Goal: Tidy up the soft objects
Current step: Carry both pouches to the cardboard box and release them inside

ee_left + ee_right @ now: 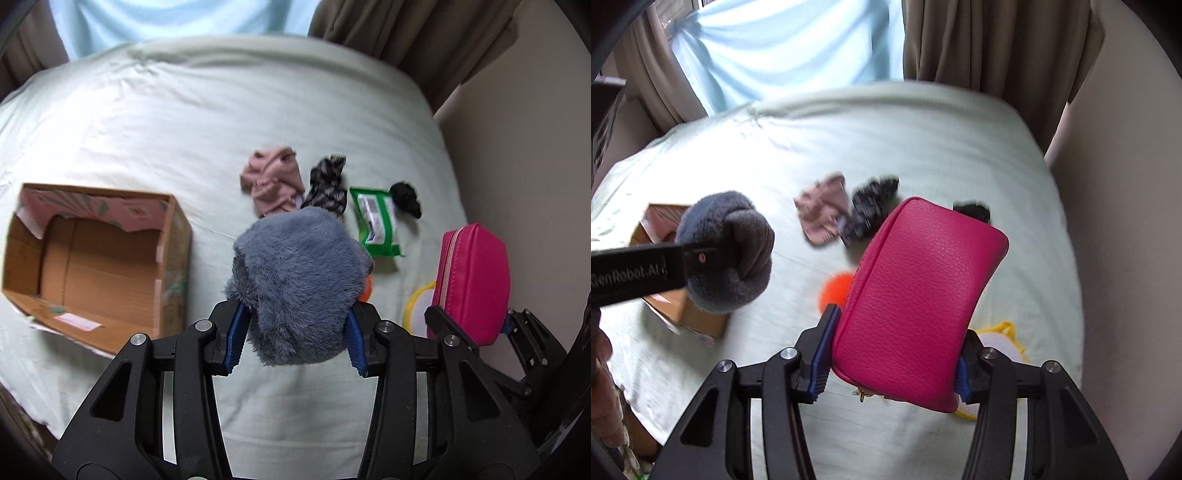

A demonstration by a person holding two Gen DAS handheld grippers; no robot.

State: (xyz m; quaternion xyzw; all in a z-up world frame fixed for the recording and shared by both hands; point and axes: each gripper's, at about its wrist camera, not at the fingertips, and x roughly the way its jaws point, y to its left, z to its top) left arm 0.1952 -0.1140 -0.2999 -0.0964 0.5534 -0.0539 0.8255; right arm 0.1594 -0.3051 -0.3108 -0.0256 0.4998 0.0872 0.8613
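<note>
My left gripper (295, 339) is shut on a grey plush toy (299, 280) and holds it above the bed; the toy also shows in the right wrist view (727, 254). My right gripper (892, 363) is shut on a pink zip pouch (919, 295), lifted off the bed; it also shows in the left wrist view (471, 284). An open cardboard box (99, 258) sits on the bed at the left. A pink cloth (273, 184), a dark patterned cloth (327, 184), a black cloth (406, 197) and a green packet (375, 219) lie beyond the toy.
The pale green bed sheet (184, 122) fills both views. An orange fluffy ball (836, 288) and a yellow-rimmed white pad (1004, 339) lie near the pouch. Brown curtains (979, 44) and a wall (524, 166) bound the bed at back and right.
</note>
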